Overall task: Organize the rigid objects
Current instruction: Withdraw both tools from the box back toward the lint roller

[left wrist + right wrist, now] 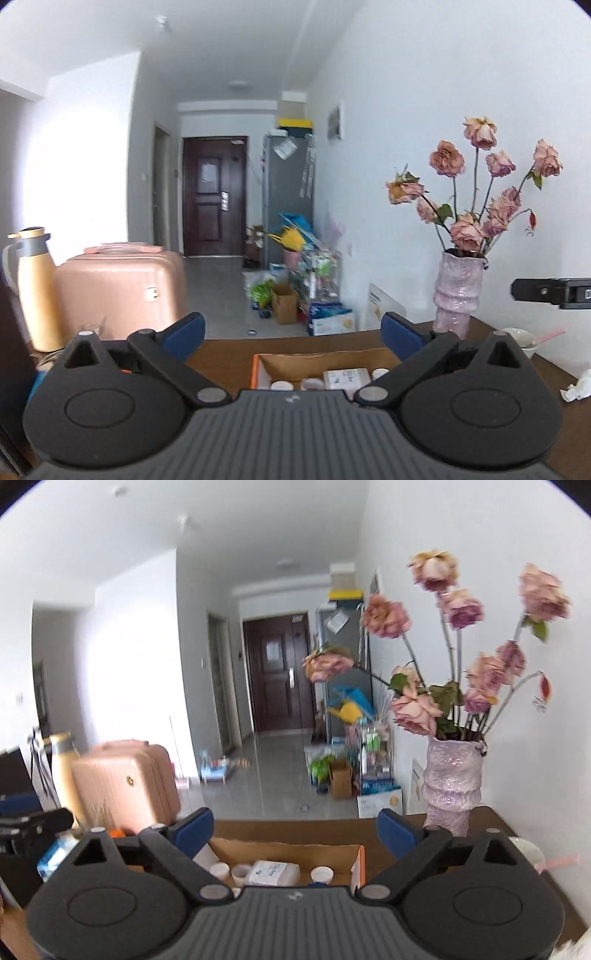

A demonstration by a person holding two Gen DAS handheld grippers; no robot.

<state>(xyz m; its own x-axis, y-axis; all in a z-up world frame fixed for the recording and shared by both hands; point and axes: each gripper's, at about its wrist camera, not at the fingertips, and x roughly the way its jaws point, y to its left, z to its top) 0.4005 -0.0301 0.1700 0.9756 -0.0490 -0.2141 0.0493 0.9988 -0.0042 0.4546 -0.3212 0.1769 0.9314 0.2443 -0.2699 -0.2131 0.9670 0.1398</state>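
An open cardboard box point(325, 360) sits on the brown table point(229, 350) right below my left gripper point(293, 328), which is open and empty. Inside the box lie a white packet point(345, 378) and several small white jars point(282, 386). In the right wrist view the same box point(288, 851) lies under my right gripper point(295, 829), also open and empty. The packet point(273, 873) and the jars point(321, 874) show between its blue fingertips point(195, 830).
A pink vase of dried roses point(458, 291) stands at the table's back right, next to a white bowl point(521, 339) and crumpled tissue point(576, 386). A yellow thermos point(35, 291) and a pink suitcase point(122, 291) are at the left. The other gripper point(554, 291) pokes in at the right.
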